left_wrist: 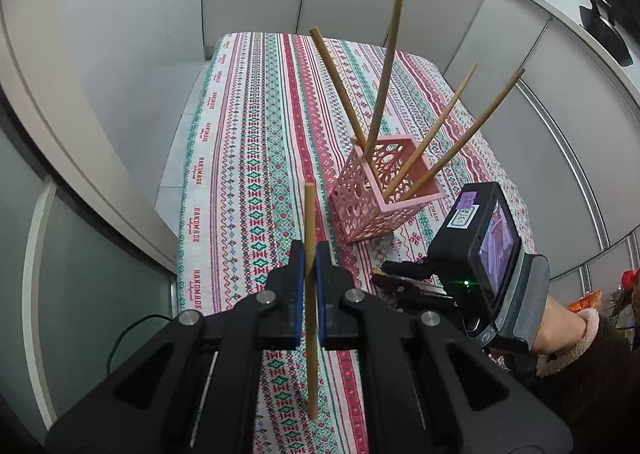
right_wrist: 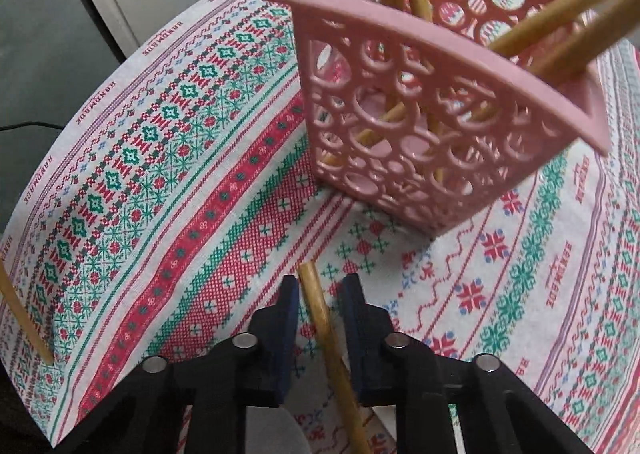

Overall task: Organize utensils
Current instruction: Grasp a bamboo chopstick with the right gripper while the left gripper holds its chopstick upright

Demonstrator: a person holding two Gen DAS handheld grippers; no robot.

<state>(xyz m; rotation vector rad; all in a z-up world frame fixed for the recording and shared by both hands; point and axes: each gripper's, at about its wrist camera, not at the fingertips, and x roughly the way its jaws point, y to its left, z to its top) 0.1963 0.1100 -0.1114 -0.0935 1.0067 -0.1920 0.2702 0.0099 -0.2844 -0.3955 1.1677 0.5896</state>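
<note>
The left gripper [left_wrist: 308,262] pinches one upright wooden chopstick [left_wrist: 310,294] above the near end of the patterned tablecloth [left_wrist: 248,134]. The right gripper [right_wrist: 320,294] has a second chopstick [right_wrist: 320,314] between its pads; whether they press it I cannot tell. Farther along, toward the table's right edge, a pink perforated plastic square holder [left_wrist: 372,194] contains four leaning chopsticks [left_wrist: 380,86].

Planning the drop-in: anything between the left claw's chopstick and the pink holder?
Nothing visible. The tablecloth between the left claw, its chopstick and the pink holder is bare. The four chopsticks already inside lean out to the corners, so the middle of the opening looks free.
</note>
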